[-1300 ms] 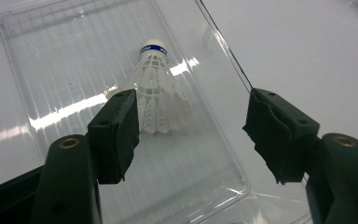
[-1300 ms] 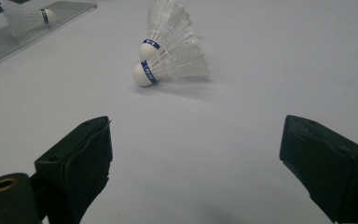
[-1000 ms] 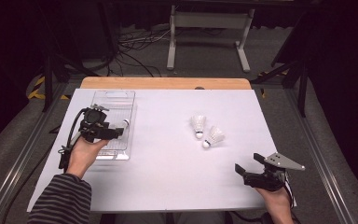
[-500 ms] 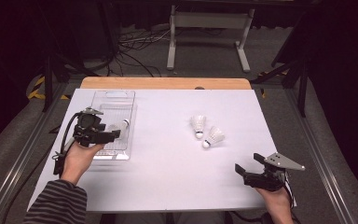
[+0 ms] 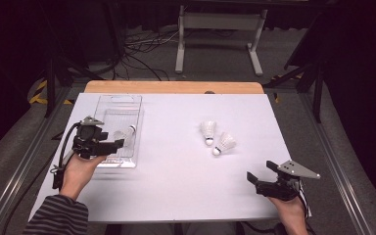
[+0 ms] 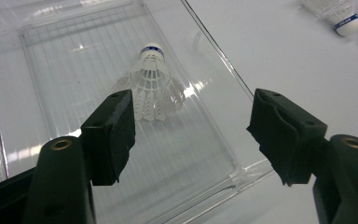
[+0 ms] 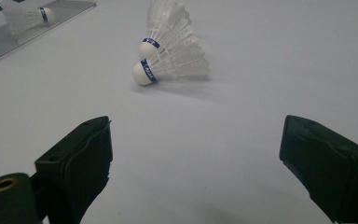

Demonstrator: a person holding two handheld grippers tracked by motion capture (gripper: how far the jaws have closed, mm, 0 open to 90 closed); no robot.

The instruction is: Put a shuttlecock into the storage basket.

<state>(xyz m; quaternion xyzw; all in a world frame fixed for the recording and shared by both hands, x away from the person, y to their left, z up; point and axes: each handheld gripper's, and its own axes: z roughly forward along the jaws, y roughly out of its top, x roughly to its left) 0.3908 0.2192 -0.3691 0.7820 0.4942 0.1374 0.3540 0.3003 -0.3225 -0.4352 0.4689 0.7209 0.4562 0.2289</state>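
On the left side of the white table [image 5: 176,166], a clear rectangular plastic tray [image 5: 120,105] lies with its long axis running away from the person. One white feathered shuttlecock with a blue-banded cork [image 6: 151,81] lies on its side inside the tray; in the left gripper view, its cork points away from the camera and its skirt toward the jaws. The left gripper [image 5: 112,144] hovers over the tray's near end, jaws spread apart, gripping nothing. Two more white shuttlecocks sit touching near the table's middle-right: the farther shuttlecock [image 5: 207,131] and the nearer shuttlecock [image 5: 223,143], each with its cork toward the person's side. The right gripper [image 5: 260,172] rests at the near right edge, well apart from them, jaws likewise spread and empty.
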